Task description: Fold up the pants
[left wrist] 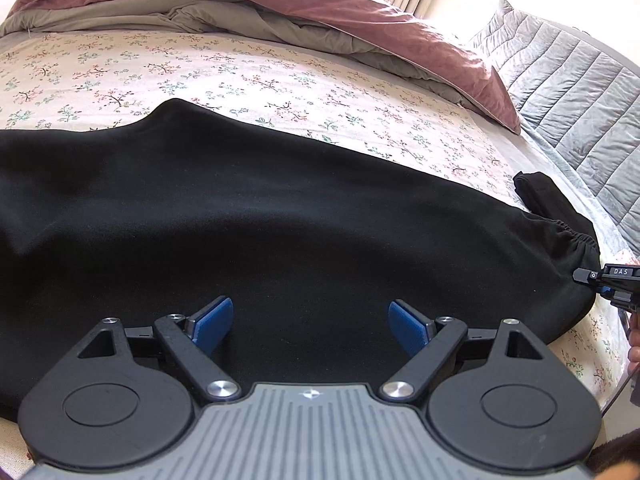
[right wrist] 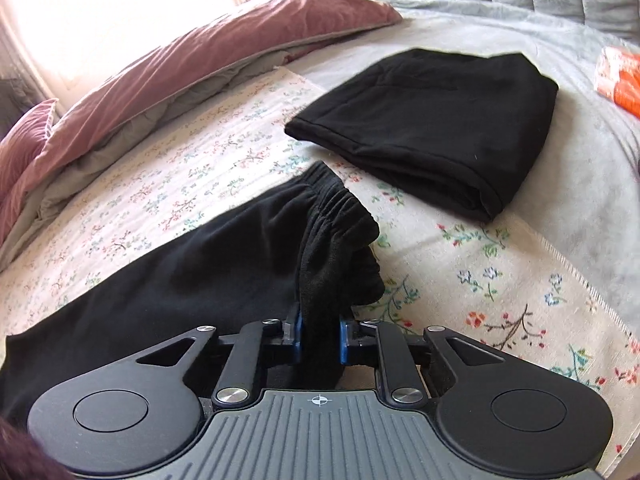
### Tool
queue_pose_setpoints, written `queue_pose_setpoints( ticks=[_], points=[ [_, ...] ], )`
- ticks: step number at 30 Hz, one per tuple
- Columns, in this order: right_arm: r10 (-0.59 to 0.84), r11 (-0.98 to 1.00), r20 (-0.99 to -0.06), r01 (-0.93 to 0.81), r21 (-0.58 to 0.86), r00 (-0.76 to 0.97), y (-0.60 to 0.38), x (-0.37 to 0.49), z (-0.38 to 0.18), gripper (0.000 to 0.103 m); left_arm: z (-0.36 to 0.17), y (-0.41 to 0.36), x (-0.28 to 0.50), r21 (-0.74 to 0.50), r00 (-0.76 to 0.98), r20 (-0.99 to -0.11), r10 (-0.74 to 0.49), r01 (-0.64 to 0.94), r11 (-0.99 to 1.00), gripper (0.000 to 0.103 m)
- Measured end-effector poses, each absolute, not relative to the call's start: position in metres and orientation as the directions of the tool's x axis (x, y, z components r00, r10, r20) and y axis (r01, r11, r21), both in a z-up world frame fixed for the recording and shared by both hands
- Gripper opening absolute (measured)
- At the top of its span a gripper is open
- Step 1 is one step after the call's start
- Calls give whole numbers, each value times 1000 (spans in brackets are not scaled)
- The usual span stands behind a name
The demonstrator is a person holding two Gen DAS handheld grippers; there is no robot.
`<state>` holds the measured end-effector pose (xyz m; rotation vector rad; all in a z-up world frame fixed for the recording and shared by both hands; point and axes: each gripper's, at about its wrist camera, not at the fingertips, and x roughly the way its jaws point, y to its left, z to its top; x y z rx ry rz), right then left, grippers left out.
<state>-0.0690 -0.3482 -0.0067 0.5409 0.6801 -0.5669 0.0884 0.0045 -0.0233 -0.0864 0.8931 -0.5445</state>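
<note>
Black pants [left wrist: 280,220] lie spread across the floral bedsheet [left wrist: 200,76], their elastic waistband [left wrist: 576,236] at the right end. My left gripper [left wrist: 310,326] hovers just over the middle of the cloth, open, its blue pads wide apart with nothing between them. In the right wrist view my right gripper [right wrist: 320,340] is shut on the bunched waistband end of the pants [right wrist: 336,240], the black cloth pinched between its blue pads. The right gripper's tip [left wrist: 600,276] also shows at the far right edge of the left wrist view, at the waistband.
A second black garment [right wrist: 428,128], folded, lies beyond the waistband on the grey blanket [right wrist: 580,168]. A mauve and grey duvet [left wrist: 280,4] is heaped along the far side of the bed. A quilted grey headboard [left wrist: 580,92] stands at the right. An orange item [right wrist: 620,76] lies near it.
</note>
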Motion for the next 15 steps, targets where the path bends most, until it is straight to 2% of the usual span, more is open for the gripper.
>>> queue_pose_setpoints(
  ticks=[3, 6, 9, 15],
  points=[
    [-346, 796, -639, 575, 188, 687, -324, -58, 15, 13, -22, 4, 89, -329, 485, -708, -513, 417, 847, 95],
    [-326, 858, -584, 492, 147, 743, -299, -43, 32, 12, -21, 4, 90, -362, 477, -694, -540, 417, 834, 95],
    [-269, 912, -556, 394, 116, 787, -269, -25, 42, 12, -21, 6, 93, -422, 466, -656, -594, 426, 800, 95],
    [-114, 986, -553, 160, 35, 825, -201, 3, 45, 11, -29, 11, 106, -620, 413, -542, -731, 390, 680, 92]
  ],
)
